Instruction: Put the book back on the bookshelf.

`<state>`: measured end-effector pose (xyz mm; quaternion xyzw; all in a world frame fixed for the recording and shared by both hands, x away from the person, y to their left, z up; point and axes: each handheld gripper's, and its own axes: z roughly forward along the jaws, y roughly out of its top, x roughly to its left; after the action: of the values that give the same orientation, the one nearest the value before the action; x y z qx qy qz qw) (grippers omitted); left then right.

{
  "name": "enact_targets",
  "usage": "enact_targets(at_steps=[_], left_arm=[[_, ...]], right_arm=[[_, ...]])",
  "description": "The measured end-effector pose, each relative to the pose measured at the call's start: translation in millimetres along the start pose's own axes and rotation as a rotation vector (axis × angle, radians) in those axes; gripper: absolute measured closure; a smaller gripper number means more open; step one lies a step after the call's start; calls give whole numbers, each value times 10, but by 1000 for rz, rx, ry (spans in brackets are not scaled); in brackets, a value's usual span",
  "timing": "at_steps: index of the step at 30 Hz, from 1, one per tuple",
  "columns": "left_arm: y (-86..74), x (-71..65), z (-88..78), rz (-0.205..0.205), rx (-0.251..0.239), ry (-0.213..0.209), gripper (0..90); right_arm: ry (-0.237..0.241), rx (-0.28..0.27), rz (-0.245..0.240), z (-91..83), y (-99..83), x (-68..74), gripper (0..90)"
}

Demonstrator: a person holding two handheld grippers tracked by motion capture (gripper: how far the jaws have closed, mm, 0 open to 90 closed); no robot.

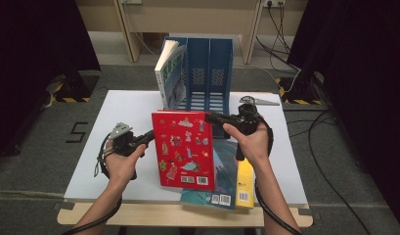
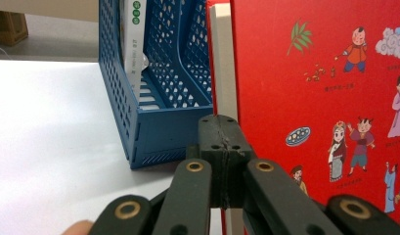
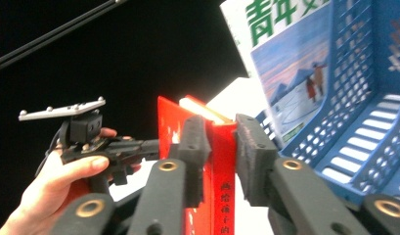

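The red book (image 1: 183,149) stands upright at the middle of the white table (image 1: 119,105), held between your two grippers just in front of the blue file rack (image 1: 207,73). Nearest you, at about six o'clock from it, a teal book (image 1: 222,188) and a yellow one (image 1: 245,188) lie flat at the table's front edge, partly under the red book.

At nine o'clock, your left gripper (image 1: 151,135) meets the book's left edge. In the left gripper view its jaws are pressed fully together (image 2: 222,147), with the red cover just to their right, so it steadies the edge and may pinch the cover; I cannot tell which. At about two o'clock, your right gripper (image 1: 211,117) sits at the top right corner. In the right gripper view (image 3: 221,156) the spine stands between its pads; the left pad looks to touch, while a small gap shows at the right pad, so that grip looks loosened, not clamped.

Judging from this, you are at the step of shelving the red book. The next move calls for a firm hold, then carrying it upright toward twelve o'clock into a free slot.

Farther off, the rack's left compartment holds a white-and-blue book (image 1: 169,73) leaning left; the other two compartments look empty.
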<state>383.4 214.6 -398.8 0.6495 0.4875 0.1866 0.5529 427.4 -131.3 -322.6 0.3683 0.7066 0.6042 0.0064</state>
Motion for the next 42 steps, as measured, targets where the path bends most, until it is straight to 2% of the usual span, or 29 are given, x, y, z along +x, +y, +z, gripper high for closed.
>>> enact_targets(at_steps=[5,10,16,21,22,23,24,25,28,29,31,33,36,38,39,41,42], left_arm=[[-10,-49,-16,24,-4,-7,896],[-23,-66,-12,29,-1,-11,896],[-37,-86,8,32,14,-7,896],[-61,-62,16,30,23,-1,895],[-62,-57,20,30,20,-12,895],[-61,-66,26,17,20,-43,894],[-61,-66,26,17,20,-43,891],[-51,-108,20,51,12,-42,879],[-32,-104,-18,48,-13,-37,837],[-22,-72,-63,49,-31,-18,820],[-30,-47,-84,46,-33,-3,765],[-88,17,-118,67,-19,49,715],[-186,95,-137,72,1,100,647],[-220,118,-139,75,9,113,610],[-282,152,-141,85,26,138,591],[-333,169,-143,93,36,164,558],[-333,169,-143,93,36,164,532]], right_arm=[[19,65,-20,88,-114,27,697],[22,70,-18,90,-166,6,693],[35,114,-18,134,-215,35,687],[63,120,21,176,-257,27,734],[75,116,30,174,-258,26,767],[82,113,40,172,-259,31,795],[82,113,40,172,-259,31,795],[63,111,54,184,-260,42,800],[76,108,63,178,-265,28,802],[68,99,70,167,-279,30,803],[63,86,79,148,-287,26,803],[55,73,77,124,-279,26,804],[23,50,63,64,-248,50,804],[12,37,54,43,-236,56,803],[-13,14,38,0,-208,73,803],[-27,3,27,-28,-187,89,803],[-35,-3,23,-40,-177,99,803]])
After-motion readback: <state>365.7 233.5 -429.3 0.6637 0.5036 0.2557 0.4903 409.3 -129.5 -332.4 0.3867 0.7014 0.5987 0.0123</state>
